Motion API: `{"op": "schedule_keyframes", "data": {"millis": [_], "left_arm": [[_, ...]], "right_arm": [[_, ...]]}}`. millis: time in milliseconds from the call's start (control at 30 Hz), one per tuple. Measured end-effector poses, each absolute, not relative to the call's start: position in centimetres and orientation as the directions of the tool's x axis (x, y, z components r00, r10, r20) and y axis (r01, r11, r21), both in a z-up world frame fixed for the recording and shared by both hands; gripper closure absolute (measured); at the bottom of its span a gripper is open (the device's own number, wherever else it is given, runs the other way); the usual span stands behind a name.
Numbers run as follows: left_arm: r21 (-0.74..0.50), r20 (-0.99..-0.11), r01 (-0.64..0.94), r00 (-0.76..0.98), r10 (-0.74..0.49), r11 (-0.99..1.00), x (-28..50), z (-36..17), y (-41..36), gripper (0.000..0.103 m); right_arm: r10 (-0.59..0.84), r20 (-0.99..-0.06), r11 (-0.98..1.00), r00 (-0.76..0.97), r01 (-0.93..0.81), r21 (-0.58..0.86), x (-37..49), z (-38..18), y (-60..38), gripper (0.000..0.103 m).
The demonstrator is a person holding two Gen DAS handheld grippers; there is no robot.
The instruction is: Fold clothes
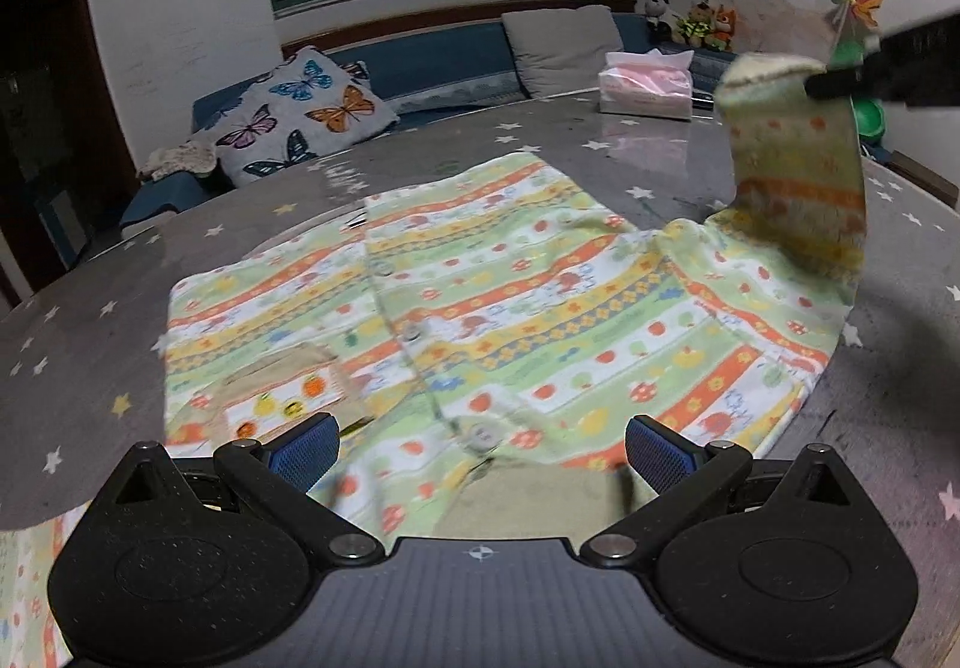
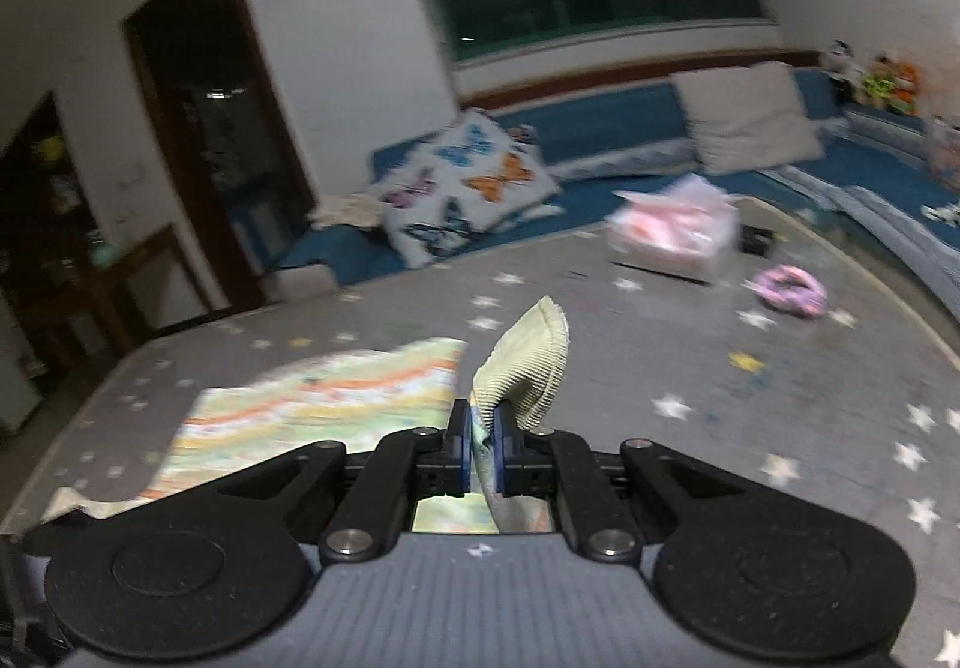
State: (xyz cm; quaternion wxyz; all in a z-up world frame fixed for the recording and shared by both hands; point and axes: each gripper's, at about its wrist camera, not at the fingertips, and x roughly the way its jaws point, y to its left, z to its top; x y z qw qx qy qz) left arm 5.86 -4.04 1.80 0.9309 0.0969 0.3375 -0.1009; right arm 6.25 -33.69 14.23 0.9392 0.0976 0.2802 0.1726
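Observation:
A small striped baby shirt [image 1: 480,308] with fruit prints and a button front lies spread on the grey star-patterned table [image 1: 90,344]. My left gripper [image 1: 480,455] is open, low over the shirt's near hem, holding nothing. My right gripper [image 2: 481,449] is shut on the ribbed cuff of the shirt's sleeve [image 2: 528,368] and holds it lifted above the table. In the left wrist view the raised sleeve [image 1: 798,176] hangs from the right gripper's fingers [image 1: 840,83] at the upper right. The body of the shirt [image 2: 324,404] shows to the left in the right wrist view.
A pink tissue pack [image 1: 645,89] sits at the table's far side. A purple ring toy [image 2: 789,293] lies on the table to the right. A blue sofa [image 1: 432,56] with a butterfly cushion [image 1: 300,113] runs behind the table.

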Motion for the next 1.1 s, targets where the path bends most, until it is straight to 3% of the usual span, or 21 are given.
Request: {"op": "schedule_keyframes", "data": {"millis": [400,767,867,1100], "left_arm": [[0.076,-0.633,0.195,0.767,-0.104,0.978,3.5,1.4,-0.1,0.0],[0.04,-0.625,0.131,0.777,-0.078,0.991,1.5,1.3,2.8,0.0],[0.03,-0.621,0.111,0.781,-0.069,0.993,1.4,1.5,3.6,0.0],[0.03,-0.61,0.07,0.791,-0.037,0.997,0.9,2.1,4.8,0.0]], "right_arm": [[0.59,-0.459,0.807,0.664,-0.504,0.307,5.1,17.2,-22.6,0.097],[0.666,-0.528,0.735,0.527,-0.586,0.341,5.0,12.8,-14.3,0.096],[0.685,-0.556,0.706,0.47,-0.616,0.35,4.5,11.4,-13.0,0.085],[0.656,-0.599,0.715,0.459,-0.631,0.3,3.9,10.9,-14.2,0.073]]}}
